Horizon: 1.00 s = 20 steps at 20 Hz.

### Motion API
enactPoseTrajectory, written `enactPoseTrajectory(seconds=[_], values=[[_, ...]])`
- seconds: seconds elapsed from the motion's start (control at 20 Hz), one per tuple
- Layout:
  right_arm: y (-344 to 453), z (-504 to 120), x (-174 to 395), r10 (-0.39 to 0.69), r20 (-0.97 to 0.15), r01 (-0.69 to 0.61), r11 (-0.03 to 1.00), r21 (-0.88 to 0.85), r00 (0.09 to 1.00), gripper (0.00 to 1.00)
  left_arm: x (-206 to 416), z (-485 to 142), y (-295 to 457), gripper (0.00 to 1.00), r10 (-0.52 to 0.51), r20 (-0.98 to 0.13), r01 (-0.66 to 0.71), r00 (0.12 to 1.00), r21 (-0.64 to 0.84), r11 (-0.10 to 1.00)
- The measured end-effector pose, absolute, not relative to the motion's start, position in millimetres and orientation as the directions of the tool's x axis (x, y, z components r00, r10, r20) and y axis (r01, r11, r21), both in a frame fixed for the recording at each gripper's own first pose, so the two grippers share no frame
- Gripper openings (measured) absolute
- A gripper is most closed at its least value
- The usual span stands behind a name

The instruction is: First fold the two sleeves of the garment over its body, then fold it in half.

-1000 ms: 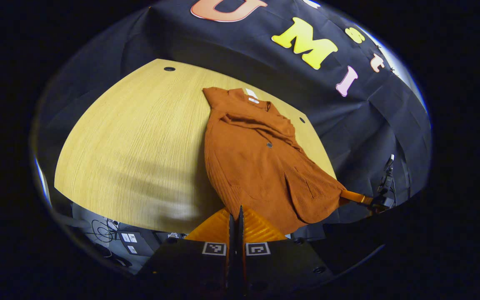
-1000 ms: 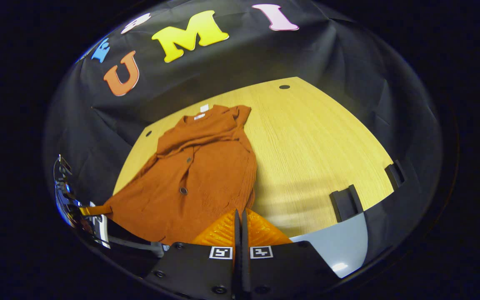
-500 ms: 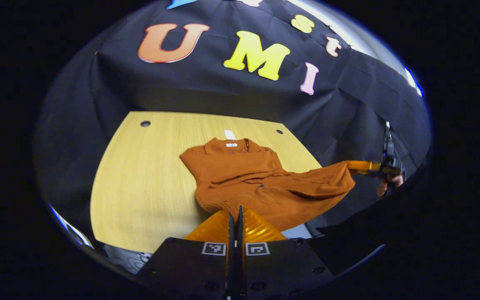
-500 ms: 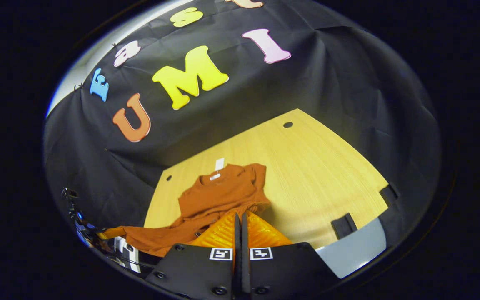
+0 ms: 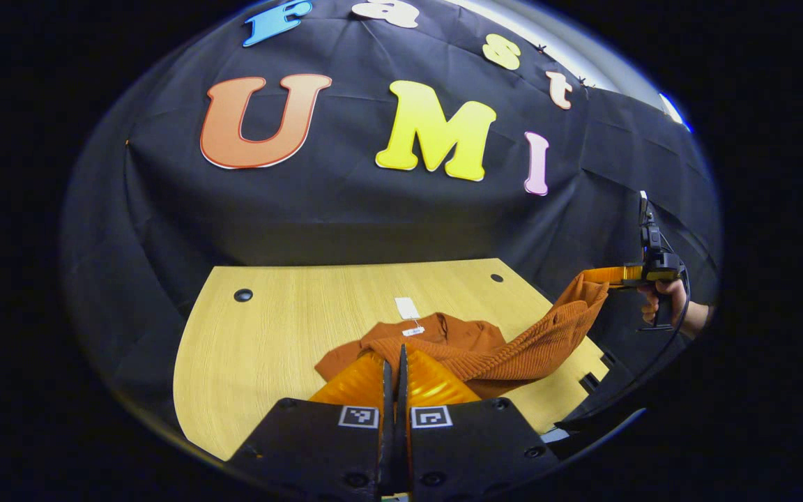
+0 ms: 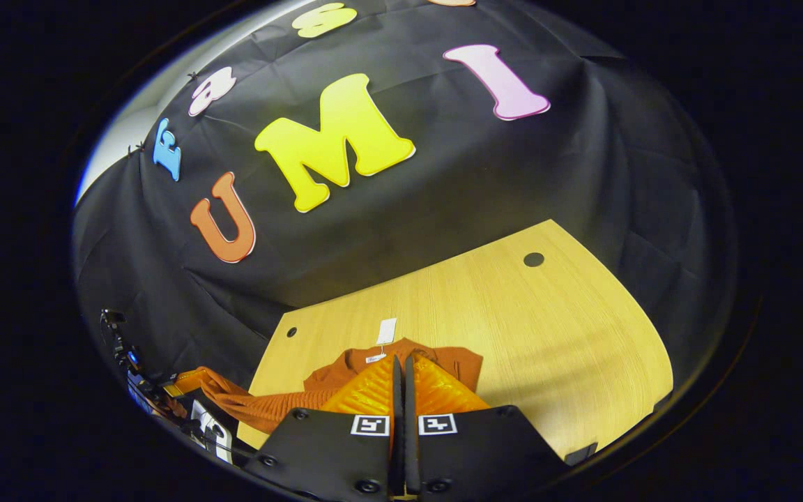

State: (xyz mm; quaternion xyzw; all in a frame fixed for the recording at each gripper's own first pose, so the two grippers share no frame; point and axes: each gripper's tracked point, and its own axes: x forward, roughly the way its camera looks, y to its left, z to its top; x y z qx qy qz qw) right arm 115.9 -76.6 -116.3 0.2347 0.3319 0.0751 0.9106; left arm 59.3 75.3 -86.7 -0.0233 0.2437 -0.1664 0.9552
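A rust-orange knitted garment [image 5: 457, 341] lies on the wooden table [image 5: 290, 314], its collar with a white tag [image 5: 406, 307] at the far side. Its lower hem is raised off the table and hangs stretched between both grippers above the body. In the left gripper view, my left gripper [image 5: 393, 352] is shut on one hem corner. My right gripper [image 5: 600, 274], held by a hand [image 5: 659, 307], pinches the other corner, higher up at the right. In the right gripper view, my right gripper [image 6: 401, 359] is shut on the garment [image 6: 353, 366], and the left gripper [image 6: 182, 382] is at the lower left.
The black cloth wall stands close behind the table. Small round holes [image 5: 243, 295] [image 5: 497, 277] sit in the far corners of the tabletop. A dark notch [image 5: 590, 382] marks the table's right edge. Bare wood [image 6: 513, 321] stretches to the right of the garment.
Both grippers have lifted the hem from the table's near edge and carried it up and forward toward the collar. The lower half has come off the table and most of the body is now hidden.
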Motion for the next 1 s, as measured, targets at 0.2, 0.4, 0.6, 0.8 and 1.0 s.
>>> enactPoseTrajectory(seconds=[0.2, 0.4, 0.6, 0.8, 1.0], values=[[-80.7, -165.9, 189.9, 0.32, -0.61, 0.031, 0.87, 0.493, 0.725, 0.01, 136.8, -118.3, 86.2, 0.03, -0.306, -0.504, 0.285, 0.808, -0.12, 0.951], [-82.1, -238.2, 245.2, 0.336, -0.667, 0.06, 0.866, 0.497, 0.665, 0.01, 201.9, -176.9, 95.6, 0.03, -0.308, -0.563, 0.244, 0.767, -0.188, 0.951], [-75.8, -305.2, 281.7, 0.342, -0.715, 0.055, 0.882, 0.469, 0.61, 0.01, 242.3, -244.2, 109.4, 0.03, -0.279, -0.636, 0.193, 0.719, -0.203, 0.96], [-74.7, -355.8, 299.2, 0.34, -0.75, 0.045, 0.896, 0.441, 0.567, 0.01, 269.1, -288.4, 104.3, 0.03, -0.276, -0.666, 0.151, 0.693, -0.24, 0.959], [-69.9, -368.3, 299.2, 0.357, -0.756, 0.094, 0.872, 0.48, 0.548, 0.01, 279.5, -318.9, 101.7, 0.06, -0.28, -0.701, 0.126, 0.656, -0.264, 0.956]])
